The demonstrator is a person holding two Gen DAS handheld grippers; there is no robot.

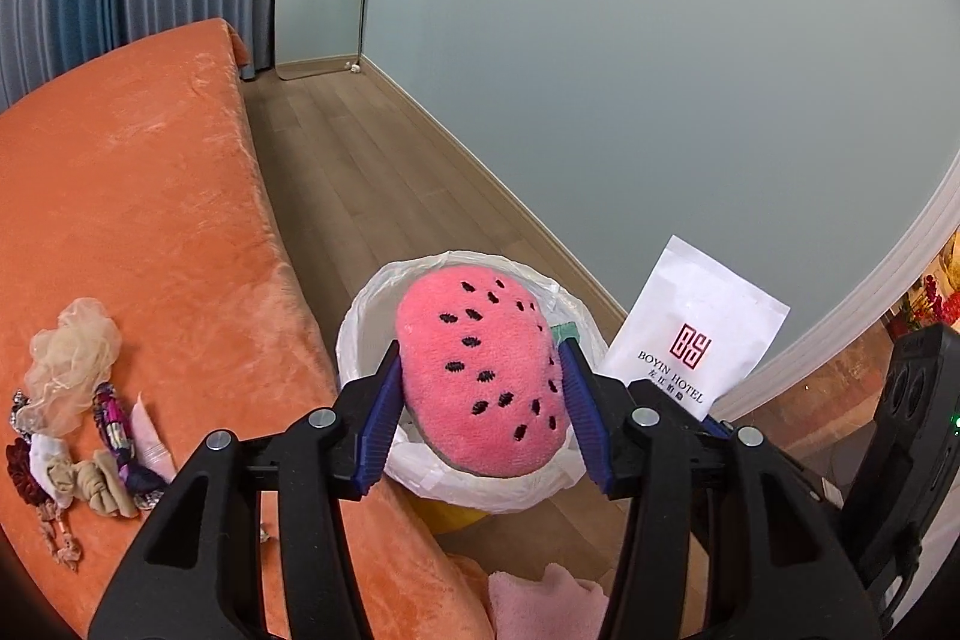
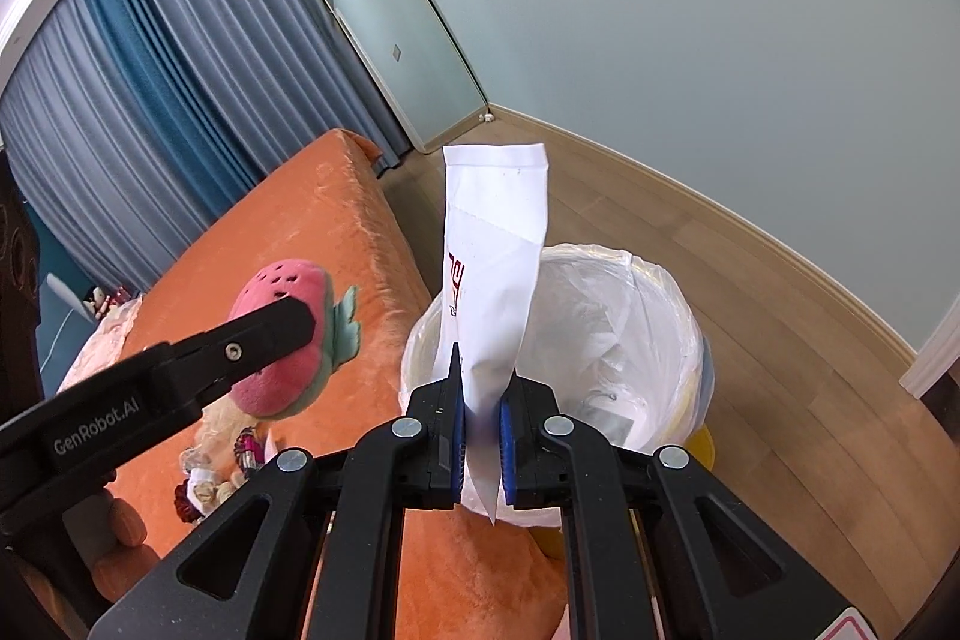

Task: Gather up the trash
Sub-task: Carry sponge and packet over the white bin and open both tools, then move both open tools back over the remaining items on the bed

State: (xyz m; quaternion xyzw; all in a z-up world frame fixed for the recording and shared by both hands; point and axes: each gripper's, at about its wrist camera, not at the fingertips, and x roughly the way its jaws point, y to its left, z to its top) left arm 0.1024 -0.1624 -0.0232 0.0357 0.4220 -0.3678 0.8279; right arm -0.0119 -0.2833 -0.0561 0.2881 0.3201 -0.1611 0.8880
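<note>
Plush strawberry (image 1: 483, 370) and packet (image 1: 690, 334) held above bin (image 1: 372, 316).

The left gripper (image 1: 483, 388) is tilting downward with its fingers (image 1: 384, 424) spread, while the right gripper (image 2: 480, 421) is pinching its fingers (image 2: 510, 430) nearly together.
</note>
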